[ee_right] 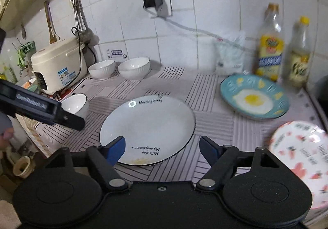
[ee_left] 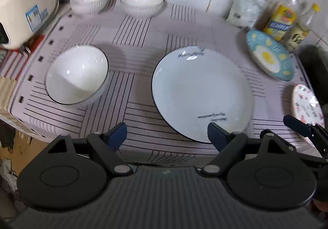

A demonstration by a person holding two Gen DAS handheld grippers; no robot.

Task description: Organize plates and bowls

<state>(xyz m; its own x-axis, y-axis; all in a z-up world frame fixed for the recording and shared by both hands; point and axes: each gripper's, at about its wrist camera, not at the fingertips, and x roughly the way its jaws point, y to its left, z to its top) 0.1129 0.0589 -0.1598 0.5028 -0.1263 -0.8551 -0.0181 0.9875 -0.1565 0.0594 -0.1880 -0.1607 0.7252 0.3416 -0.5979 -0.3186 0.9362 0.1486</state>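
Striped countertop [ee_left: 143, 30], both grippers (left [ee_left: 167, 136], right [ee_right: 162, 148]) level, jaws apart, facing white plate [ee_right: 147, 128].

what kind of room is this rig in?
Most likely a home kitchen counter: a rice cooker stands against a white tiled wall, oil bottles stand at the back, and bowls and plates lie on a striped mat.

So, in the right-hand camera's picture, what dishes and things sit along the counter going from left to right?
Rice cooker → two ribbed white bowls → big white plate → egg-pattern blue plate → two yellow-capped bottles. The flowered pink plate lies nearer, at far right.
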